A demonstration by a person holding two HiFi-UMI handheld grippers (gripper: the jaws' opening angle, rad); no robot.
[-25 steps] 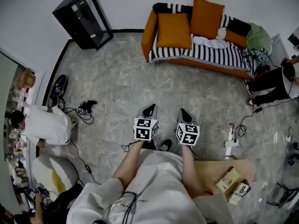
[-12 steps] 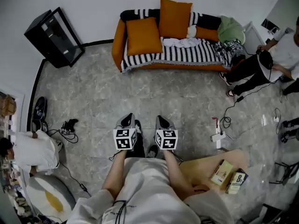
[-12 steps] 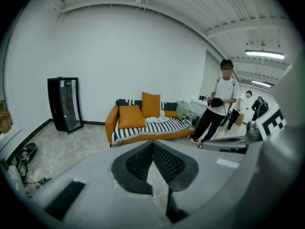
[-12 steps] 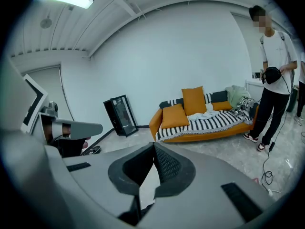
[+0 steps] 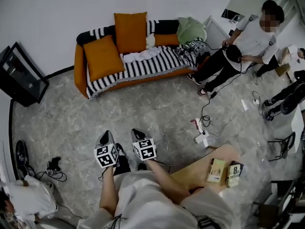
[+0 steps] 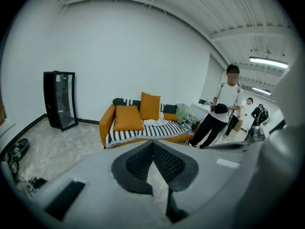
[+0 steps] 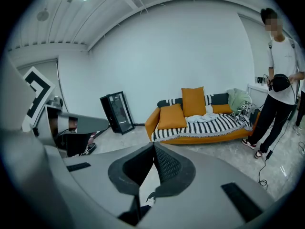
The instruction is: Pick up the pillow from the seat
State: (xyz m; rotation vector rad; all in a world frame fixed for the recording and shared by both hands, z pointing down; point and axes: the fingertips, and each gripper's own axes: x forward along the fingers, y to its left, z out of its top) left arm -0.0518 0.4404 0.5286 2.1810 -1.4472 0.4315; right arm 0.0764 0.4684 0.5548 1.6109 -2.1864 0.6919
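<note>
Orange pillow [image 5: 101, 57] on sofa [image 5: 79, 69], far from left gripper [image 5: 106, 134], right gripper [image 5: 136, 132].

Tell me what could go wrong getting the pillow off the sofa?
Tripping: a cable trails across the floor before the sofa. Bumping: a person stands at the sofa's end. Missing the grab: the left gripper and right gripper are both shut, so they might only shove an orange pillow.

Black cabinet [image 5: 19, 82]; standing person [image 5: 243, 42]; two boxes [image 5: 217, 171] on wooden table [image 5: 190, 176].
</note>
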